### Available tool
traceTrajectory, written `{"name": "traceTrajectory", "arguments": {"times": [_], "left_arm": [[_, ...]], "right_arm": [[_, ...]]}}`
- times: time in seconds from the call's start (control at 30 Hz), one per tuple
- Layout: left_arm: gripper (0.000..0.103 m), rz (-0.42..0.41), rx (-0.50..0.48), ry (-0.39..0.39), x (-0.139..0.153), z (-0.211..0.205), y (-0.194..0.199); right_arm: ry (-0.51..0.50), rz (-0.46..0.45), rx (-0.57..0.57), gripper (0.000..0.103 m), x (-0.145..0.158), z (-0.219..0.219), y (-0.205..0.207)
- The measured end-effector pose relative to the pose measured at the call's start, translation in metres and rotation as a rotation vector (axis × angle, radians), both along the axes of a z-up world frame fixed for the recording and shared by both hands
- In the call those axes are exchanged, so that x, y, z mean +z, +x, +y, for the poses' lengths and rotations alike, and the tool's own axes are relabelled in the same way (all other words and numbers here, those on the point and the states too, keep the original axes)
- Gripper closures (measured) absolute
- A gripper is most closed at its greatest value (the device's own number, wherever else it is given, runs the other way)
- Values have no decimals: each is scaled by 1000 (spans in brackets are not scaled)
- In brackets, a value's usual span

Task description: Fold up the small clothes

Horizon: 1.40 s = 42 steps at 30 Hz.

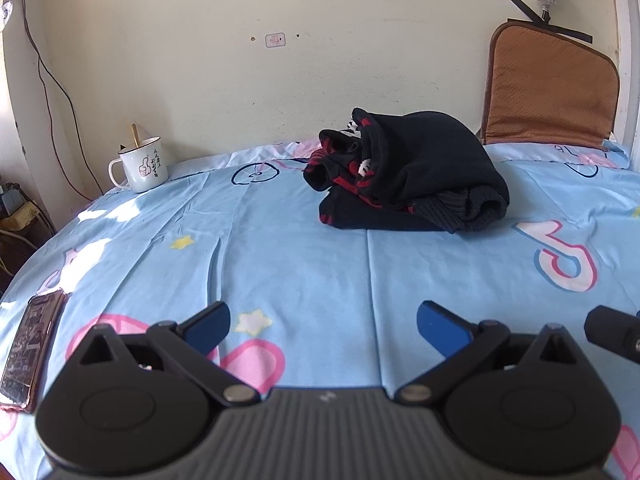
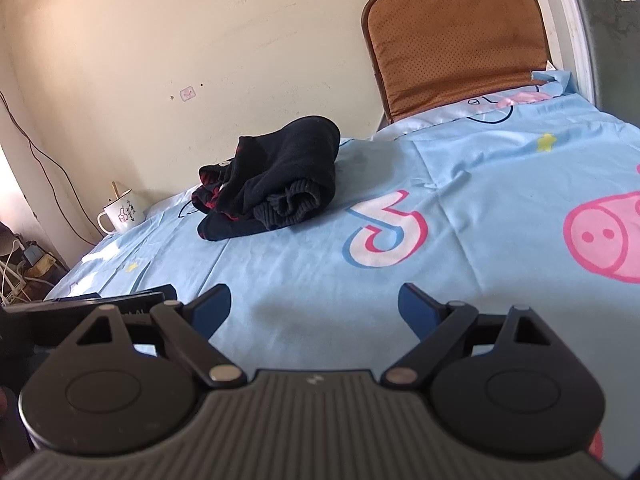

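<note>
A small black garment with red and white pattern point(image 1: 408, 172) lies crumpled in a heap on the light blue cartoon bedsheet point(image 1: 304, 264), near the far wall. The right wrist view has the same heap point(image 2: 276, 188) at centre left. My left gripper point(image 1: 323, 330) hovers over the near part of the sheet, well short of the heap, open with nothing between its blue pads. My right gripper point(image 2: 315, 308) is likewise open and empty, above the sheet in front of the heap. Part of the other gripper shows at the left edge of the right wrist view.
A white enamel mug point(image 1: 141, 166) with a stick in it stands at the far left corner of the bed. A phone point(image 1: 32, 346) lies at the near left edge. A brown cushion point(image 1: 548, 92) leans on the wall at the far right. Cables hang down the left wall.
</note>
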State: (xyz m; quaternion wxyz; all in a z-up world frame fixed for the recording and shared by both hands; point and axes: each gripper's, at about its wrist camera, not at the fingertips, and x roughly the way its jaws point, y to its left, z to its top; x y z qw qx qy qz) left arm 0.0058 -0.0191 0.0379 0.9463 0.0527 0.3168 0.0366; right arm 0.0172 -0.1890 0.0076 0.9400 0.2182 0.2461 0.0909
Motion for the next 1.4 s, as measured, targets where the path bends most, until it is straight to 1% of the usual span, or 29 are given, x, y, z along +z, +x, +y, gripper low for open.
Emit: {"name": "traceTrajectory", "arguments": {"times": [0.27, 0.37, 0.67, 1.23, 1.4], "left_arm": [[0, -4, -3, 3, -1, -1, 0], [0, -2, -8, 8, -2, -2, 0], [0, -7, 0, 10, -2, 1, -1], [0, -6, 1, 14, -3, 3, -1], [0, -17, -4, 18, -2, 2, -3]], "right_arm": [[24, 7, -76, 10, -1, -21, -5], [36, 15, -90, 10, -3, -23, -5], [8, 13, -18, 10, -4, -4, -3], [7, 19, 29, 10, -5, 8, -1], [11, 21, 35, 10, -6, 8, 0]]}}
